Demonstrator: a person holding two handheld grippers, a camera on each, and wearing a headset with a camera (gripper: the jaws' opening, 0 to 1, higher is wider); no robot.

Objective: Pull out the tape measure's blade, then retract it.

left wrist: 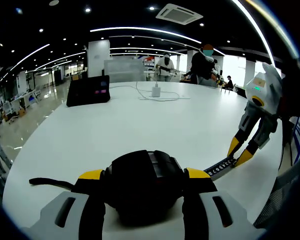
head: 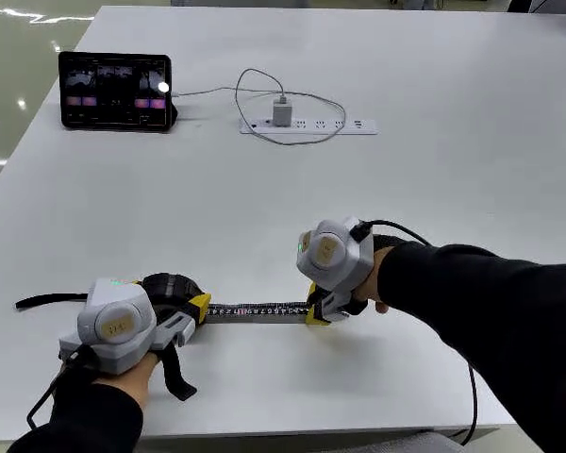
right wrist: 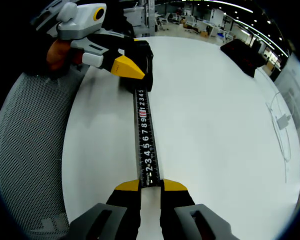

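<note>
A black tape measure case (head: pixel 172 289) lies near the table's front left, with my left gripper (head: pixel 191 311) shut on it; in the left gripper view the case (left wrist: pixel 144 181) sits between the yellow-tipped fingers (left wrist: pixel 91 175). Its blade (head: pixel 257 310) runs right along the table, numbers up, to my right gripper (head: pixel 315 311), which is shut on the blade's end. In the right gripper view the blade (right wrist: pixel 144 140) stretches from my right gripper (right wrist: pixel 151 185) to the case (right wrist: pixel 139 55). A black wrist strap (head: pixel 49 301) trails left of the case.
A black tablet (head: pixel 116 91) stands at the back left of the white table (head: pixel 406 189). A white power strip (head: pixel 307 125) with a charger and looped cable lies at the back centre. A mesh chair (right wrist: pixel 30 150) sits beside the table's front edge. People stand far off.
</note>
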